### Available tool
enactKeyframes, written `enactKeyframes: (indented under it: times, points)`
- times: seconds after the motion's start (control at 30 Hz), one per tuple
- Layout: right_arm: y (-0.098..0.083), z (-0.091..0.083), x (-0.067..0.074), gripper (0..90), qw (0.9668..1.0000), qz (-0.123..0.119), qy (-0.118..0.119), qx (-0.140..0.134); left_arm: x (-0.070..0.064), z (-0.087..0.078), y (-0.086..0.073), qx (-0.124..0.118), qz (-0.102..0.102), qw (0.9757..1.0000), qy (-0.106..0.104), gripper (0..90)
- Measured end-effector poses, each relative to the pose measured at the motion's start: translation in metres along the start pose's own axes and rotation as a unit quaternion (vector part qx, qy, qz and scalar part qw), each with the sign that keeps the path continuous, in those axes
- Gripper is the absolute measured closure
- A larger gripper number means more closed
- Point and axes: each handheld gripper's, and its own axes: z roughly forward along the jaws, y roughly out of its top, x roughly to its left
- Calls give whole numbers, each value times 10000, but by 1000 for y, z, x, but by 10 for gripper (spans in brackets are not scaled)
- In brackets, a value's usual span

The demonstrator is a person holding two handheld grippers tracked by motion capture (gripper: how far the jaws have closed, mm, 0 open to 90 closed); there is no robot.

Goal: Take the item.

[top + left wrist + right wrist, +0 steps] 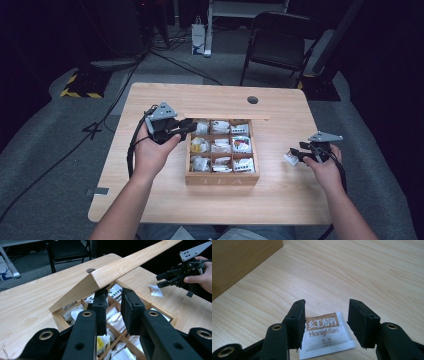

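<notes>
Here, the right gripper (325,325) hangs at lower centre with jaws spread over a white tea sachet (324,336) flat on the table (362,270). Probably best: lower squarely, then close. The left gripper (113,307), jaws slightly parted, sits over the open tea box (222,179).

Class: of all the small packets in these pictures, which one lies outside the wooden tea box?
The white HongMian sachet, flat on the bare table between the right gripper's open jaws. All the other packets sit inside the tea box's compartments.
</notes>
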Motion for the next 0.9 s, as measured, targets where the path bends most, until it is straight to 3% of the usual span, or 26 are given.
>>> enactKeyframes:
  times: [0.43, 0.9]
  points:
    - [3, -16, 4, 453, 9995, -33, 135, -270, -1, 1, 1, 4, -33, 10000, 12, 742]
    - [-6, -57, 28, 437, 9964, -267, 645, -490, -6, 1, -1, 62, -28, 10000, 19, 742]
